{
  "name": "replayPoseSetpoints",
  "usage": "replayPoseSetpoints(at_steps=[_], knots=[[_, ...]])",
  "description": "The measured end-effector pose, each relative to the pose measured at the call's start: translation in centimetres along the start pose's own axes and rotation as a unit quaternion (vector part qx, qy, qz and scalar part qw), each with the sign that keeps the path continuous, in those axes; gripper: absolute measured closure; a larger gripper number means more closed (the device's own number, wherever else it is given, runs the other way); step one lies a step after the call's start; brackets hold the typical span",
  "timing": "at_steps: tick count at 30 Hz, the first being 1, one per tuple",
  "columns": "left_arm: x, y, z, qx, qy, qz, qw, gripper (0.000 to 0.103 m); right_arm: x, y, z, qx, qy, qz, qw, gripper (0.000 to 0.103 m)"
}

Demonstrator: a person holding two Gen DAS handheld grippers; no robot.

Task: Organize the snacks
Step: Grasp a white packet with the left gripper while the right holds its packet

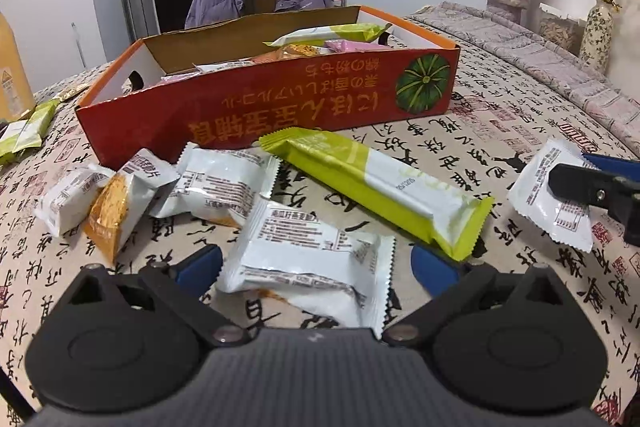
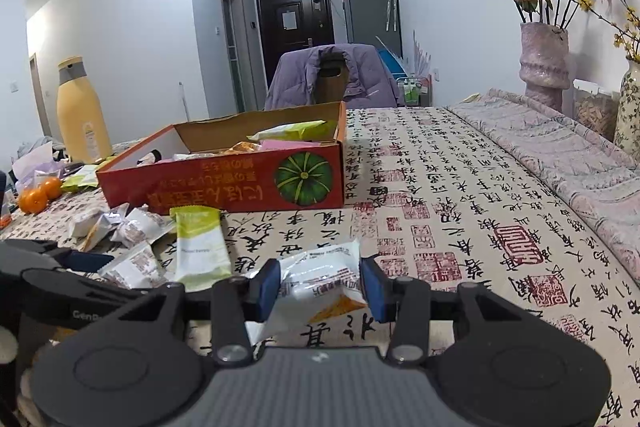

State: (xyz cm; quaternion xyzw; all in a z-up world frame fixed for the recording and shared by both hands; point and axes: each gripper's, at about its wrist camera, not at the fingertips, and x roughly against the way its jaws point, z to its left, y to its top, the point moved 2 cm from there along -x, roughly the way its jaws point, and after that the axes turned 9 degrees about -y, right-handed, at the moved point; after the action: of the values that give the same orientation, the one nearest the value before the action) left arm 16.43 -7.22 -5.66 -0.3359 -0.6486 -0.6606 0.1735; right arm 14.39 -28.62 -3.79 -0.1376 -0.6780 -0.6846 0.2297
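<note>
A red cardboard box (image 1: 256, 107) with a pumpkin picture holds several snack packets; it also shows in the right wrist view (image 2: 224, 183). Before it lie a green-white bar (image 1: 376, 187) and several white packets. My left gripper (image 1: 316, 267) is open, its blue pads either side of a white packet (image 1: 308, 263) on the cloth. My right gripper (image 2: 320, 285) has its pads against both sides of another white packet (image 2: 320, 279); that packet (image 1: 552, 199) and one right finger (image 1: 592, 187) show at the right in the left wrist view.
The table carries a calligraphy-print cloth (image 2: 460, 227). A yellow bottle (image 2: 82, 111) and oranges (image 2: 38, 195) stand at the left, flower vases (image 2: 544, 63) at the right. A chair with a purple jacket (image 2: 332, 75) is behind the box. More green packets (image 1: 24, 131) lie at the far left.
</note>
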Motion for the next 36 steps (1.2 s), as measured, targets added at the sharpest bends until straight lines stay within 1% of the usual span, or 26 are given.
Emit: replayPoseSetpoints(at_steps=[2, 3, 6, 8, 9, 11, 12, 15, 16, 20, 21, 23, 24, 25, 29, 30, 32, 33, 34, 36], knots=[[0.2, -0.1, 0.0, 0.004, -0.012, -0.003, 0.9999, 0.012, 0.0, -0.1, 0.0, -0.001, 0.000, 0.002, 1.000, 0.059], [0.3, -0.1, 0.0, 0.007, -0.017, -0.007, 0.9998, 0.021, -0.1, -0.1, 0.0, -0.001, 0.001, 0.002, 1.000, 0.059], [0.7, -0.2, 0.0, 0.007, -0.014, -0.014, 0.9998, 0.025, -0.1, -0.1, 0.1, -0.001, 0.003, 0.002, 1.000, 0.059], [1.1, -0.4, 0.0, 0.008, -0.012, -0.023, 0.9996, 0.030, 0.0, -0.1, 0.1, 0.000, 0.003, 0.002, 1.000, 0.059], [1.3, -0.4, 0.0, 0.008, -0.014, -0.027, 0.9995, 0.036, 0.0, -0.1, 0.2, 0.000, 0.003, 0.002, 1.000, 0.059], [1.7, -0.6, 0.1, 0.012, -0.022, -0.031, 0.9992, 0.042, -0.1, -0.2, 0.1, 0.000, 0.002, 0.003, 1.000, 0.059], [1.9, -0.7, 0.2, 0.012, -0.023, -0.035, 0.9991, 0.047, 0.0, -0.2, 0.2, 0.000, 0.002, 0.004, 1.000, 0.059], [2.7, -0.9, 0.4, 0.012, -0.034, -0.040, 0.9986, 0.050, 0.0, -0.2, 0.3, 0.001, 0.003, 0.003, 1.000, 0.059], [3.0, -1.1, 0.4, 0.010, -0.037, -0.043, 0.9983, 0.053, 0.0, -0.2, 0.4, 0.002, 0.004, 0.003, 1.000, 0.059], [4.0, -1.3, 0.6, 0.013, -0.039, -0.053, 0.9977, 0.055, 0.2, 0.0, 0.6, 0.003, 0.005, 0.000, 1.000, 0.059], [4.2, -1.3, 0.7, 0.014, -0.039, -0.056, 0.9976, 0.059, 0.2, 0.0, 0.6, 0.003, 0.005, 0.000, 1.000, 0.059], [4.9, -1.2, 0.9, 0.017, -0.041, -0.063, 0.9970, 0.061, 0.2, 0.1, 0.7, 0.005, 0.006, -0.002, 1.000, 0.059], [5.2, -1.1, 0.9, 0.016, -0.041, -0.068, 0.9967, 0.068, 0.3, 0.1, 0.7, 0.005, 0.006, -0.002, 1.000, 0.059], [5.4, -1.0, 1.0, 0.015, -0.041, -0.072, 0.9965, 0.086, 0.3, 0.2, 0.7, 0.006, 0.006, -0.003, 1.000, 0.059], [5.5, -0.8, 1.4, 0.021, -0.037, -0.066, 0.9969, 0.086, 0.2, 0.2, 1.0, 0.007, 0.007, -0.003, 1.000, 0.059], [5.4, -0.9, 1.6, 0.024, -0.036, -0.063, 0.9971, 0.084, 0.2, 0.2, 1.0, 0.007, 0.007, -0.003, 1.000, 0.059], [5.0, -1.0, 1.9, 0.035, -0.044, -0.055, 0.9969, 0.070, 0.2, 0.2, 1.0, 0.008, 0.007, -0.002, 1.000, 0.059], [4.9, -1.0, 1.9, 0.040, -0.050, -0.053, 0.9965, 0.056, 0.3, 0.2, 1.0, 0.007, 0.006, -0.003, 1.000, 0.059], [4.8, -1.0, 1.8, 0.042, -0.055, -0.053, 0.9962, 0.046, 0.3, 0.2, 1.0, 0.007, 0.006, -0.003, 1.000, 0.059], [4.5, -0.9, 1.0, 0.028, -0.062, -0.047, 0.9966, 0.040, 0.3, 0.3, 0.8, 0.006, 0.004, -0.004, 1.000, 0.059]])
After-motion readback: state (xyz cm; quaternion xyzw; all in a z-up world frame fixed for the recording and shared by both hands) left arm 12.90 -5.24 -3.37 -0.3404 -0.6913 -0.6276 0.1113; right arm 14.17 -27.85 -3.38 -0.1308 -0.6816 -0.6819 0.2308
